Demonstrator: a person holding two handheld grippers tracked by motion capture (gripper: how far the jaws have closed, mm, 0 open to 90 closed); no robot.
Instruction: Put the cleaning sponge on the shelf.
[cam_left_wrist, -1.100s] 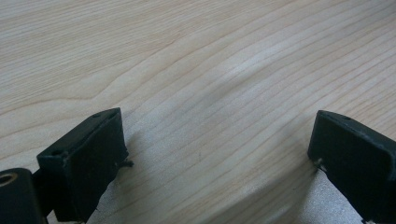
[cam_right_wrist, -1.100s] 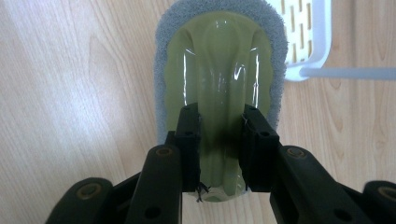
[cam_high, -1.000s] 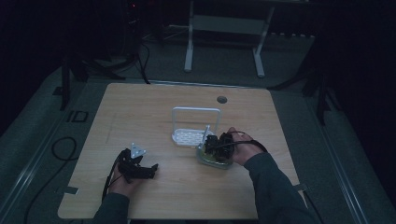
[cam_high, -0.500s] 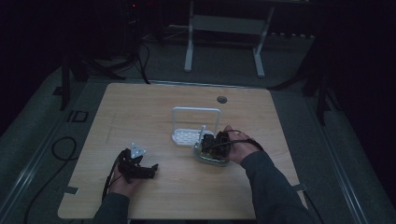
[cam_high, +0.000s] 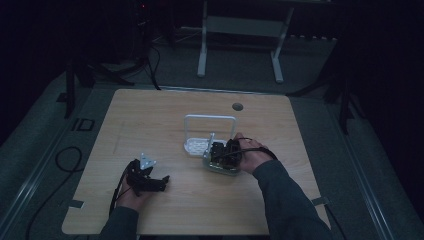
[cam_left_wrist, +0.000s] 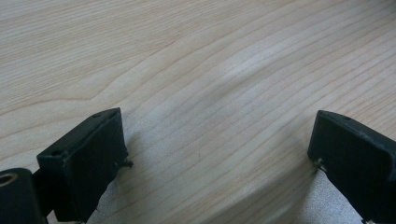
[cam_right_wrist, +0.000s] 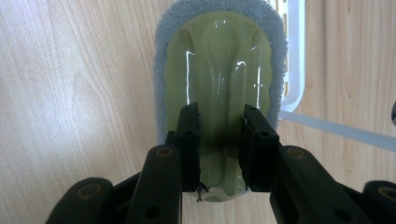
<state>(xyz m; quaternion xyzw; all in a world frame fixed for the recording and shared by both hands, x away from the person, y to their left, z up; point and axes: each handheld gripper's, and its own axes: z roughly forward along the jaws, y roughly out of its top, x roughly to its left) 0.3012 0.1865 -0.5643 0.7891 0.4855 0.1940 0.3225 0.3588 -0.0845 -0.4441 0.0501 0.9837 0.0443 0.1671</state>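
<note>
Just beside white rack (cam_right_wrist: 295, 70) edge, right gripper (cam_right_wrist: 219, 122)-clamped scrubber (cam_right_wrist: 219, 60).

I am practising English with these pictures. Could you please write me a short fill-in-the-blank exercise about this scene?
1. The right gripper grips the ridge of a green ____ with a grey pad.
2. The left gripper has its jaws ____ over the bare table.
3. Behind the brush stands a ____ plastic rack.

Missing words: brush; open; white

wooden table (cam_high: 165, 120) with scrubber (cam_right_wrist: 219, 93), rack (cam_high: 210, 132)
</note>
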